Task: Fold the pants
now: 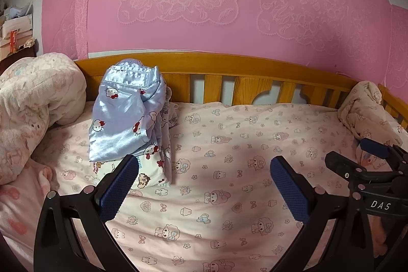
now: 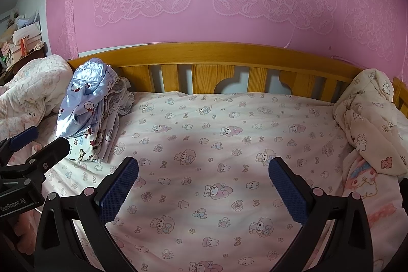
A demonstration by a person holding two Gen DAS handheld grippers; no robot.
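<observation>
A bed with a pink cartoon sheet fills both views. A stack of folded pants, blue satin pair on top, sits at its left against the wooden rail. Left tongs and right tongs hover spread wide, holding nothing.

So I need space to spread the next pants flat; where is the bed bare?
The middle of the pink cartoon-print sheet is free, from the wooden rail down to both open grippers. Crowded: the blue satin folded stack at left, the crumpled cream garment at right.
</observation>
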